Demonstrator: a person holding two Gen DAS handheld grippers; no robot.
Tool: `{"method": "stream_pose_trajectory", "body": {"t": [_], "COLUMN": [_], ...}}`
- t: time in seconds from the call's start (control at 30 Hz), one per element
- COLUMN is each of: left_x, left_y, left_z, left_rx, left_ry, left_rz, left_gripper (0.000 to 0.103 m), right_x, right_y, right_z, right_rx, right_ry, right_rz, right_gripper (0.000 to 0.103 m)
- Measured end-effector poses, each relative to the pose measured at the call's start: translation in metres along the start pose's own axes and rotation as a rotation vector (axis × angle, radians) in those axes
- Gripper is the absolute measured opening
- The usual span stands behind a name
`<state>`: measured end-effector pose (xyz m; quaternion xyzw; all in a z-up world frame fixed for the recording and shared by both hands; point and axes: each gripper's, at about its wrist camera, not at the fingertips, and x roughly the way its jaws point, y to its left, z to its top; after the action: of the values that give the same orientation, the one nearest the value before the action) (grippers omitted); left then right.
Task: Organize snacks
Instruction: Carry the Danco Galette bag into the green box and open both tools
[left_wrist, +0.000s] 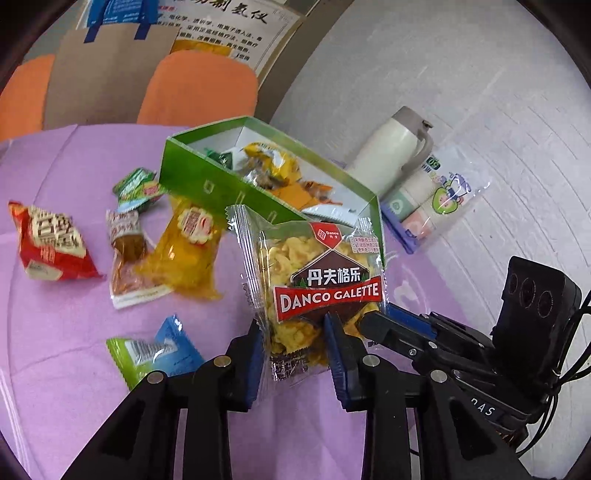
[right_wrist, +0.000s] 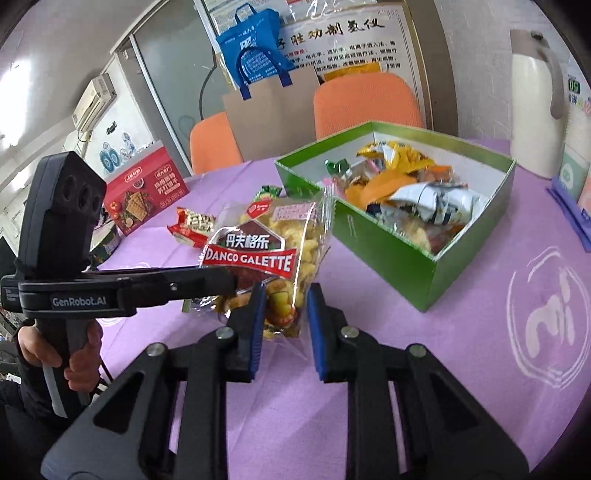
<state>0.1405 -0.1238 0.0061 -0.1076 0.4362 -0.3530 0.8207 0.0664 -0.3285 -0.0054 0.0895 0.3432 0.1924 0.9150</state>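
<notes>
Above the purple surface (left_wrist: 55, 332), our left gripper (left_wrist: 293, 350) and right gripper (right_wrist: 284, 314) both clamped on one clear packet (left_wrist: 314, 280) reading "DANCO GALETTE", lifted just before the green box (right_wrist: 406, 251) of snacks.

we had a table under a purple cloth (left_wrist: 55, 369), green open box (left_wrist: 221, 188) on it, loose snack packs beside that: red (left_wrist: 51, 243), brown (left_wrist: 127, 254), yellow (left_wrist: 188, 251), green-blue (left_wrist: 159, 354), plus a cream flask (left_wrist: 391, 151), tissue pack (left_wrist: 428, 206), red cracker box (right_wrist: 144, 192)
</notes>
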Motion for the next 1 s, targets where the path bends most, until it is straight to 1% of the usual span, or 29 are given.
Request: {"method": "stream_pose_trajectory", "body": {"t": [0.1, 0.17, 0.3, 0.4, 0.57, 0.67, 0.73, 0.8, 0.83, 0.87, 0.9, 0.93, 0.97, 1.0], "left_x": [0.002, 0.007, 0.026, 0.046, 0.081, 0.104, 0.116, 0.127, 0.132, 0.136, 0.138, 0.138, 0.136, 0.134], "left_y": [-0.014, -0.019, -0.027, -0.035, -0.043, -0.045, -0.045, -0.046, -0.045, -0.045, -0.044, -0.043, -0.041, -0.041], "left_z": [0.024, 0.040, 0.070, 0.089, 0.110, 0.118, 0.120, 0.122, 0.123, 0.122, 0.122, 0.120, 0.117, 0.115], "left_rx": [0.037, 0.048, 0.057, 0.056, 0.031, 0.032, 0.032, 0.044, 0.053, 0.060, 0.060, 0.059, 0.059, 0.064], "left_ry": [-0.036, -0.046, -0.043, -0.031, -0.002, 0.011, 0.020, 0.030, 0.035, 0.040, 0.046, 0.048, 0.037, 0.020], "left_rz": [-0.015, -0.033, -0.071, -0.084, -0.105, -0.095, -0.085, -0.067, -0.056, -0.049, -0.050, -0.050, -0.037, -0.013], "left_gripper": [0.031, 0.031, 0.031, 0.031, 0.031, 0.031, 0.031, 0.031, 0.031, 0.034, 0.043, 0.051, 0.066, 0.076], "right_x": [-0.011, -0.015, -0.019, -0.018, -0.011, -0.005, 0.001, 0.009, 0.013, 0.019, 0.022, 0.022, 0.020, 0.020], "right_y": [-0.007, -0.015, -0.034, -0.050, -0.077, -0.093, -0.101, -0.108, -0.111, -0.114, -0.115, -0.113, -0.111, -0.110], "right_z": [0.017, 0.027, 0.045, 0.055, 0.063, 0.065, 0.066, 0.065, 0.064, 0.063, 0.062, 0.059, 0.056, 0.053], "right_rx": [0.005, 0.014, 0.052, 0.076, 0.127, 0.157, 0.152, 0.135, 0.127, 0.116, 0.101, 0.081, 0.060, 0.048], "right_ry": [-0.057, -0.088, -0.142, -0.163, -0.193, -0.199, -0.196, -0.194, -0.186, -0.165, -0.151, -0.157, -0.169, -0.173], "right_rz": [-0.025, -0.044, -0.089, -0.121, -0.165, -0.186, -0.218, -0.258, -0.293, -0.339, -0.390, -0.424, -0.433, -0.429], "right_gripper": [0.024, 0.024, 0.024, 0.024, 0.024, 0.024, 0.024, 0.028, 0.035, 0.045, 0.048, 0.053, 0.059, 0.061]}}
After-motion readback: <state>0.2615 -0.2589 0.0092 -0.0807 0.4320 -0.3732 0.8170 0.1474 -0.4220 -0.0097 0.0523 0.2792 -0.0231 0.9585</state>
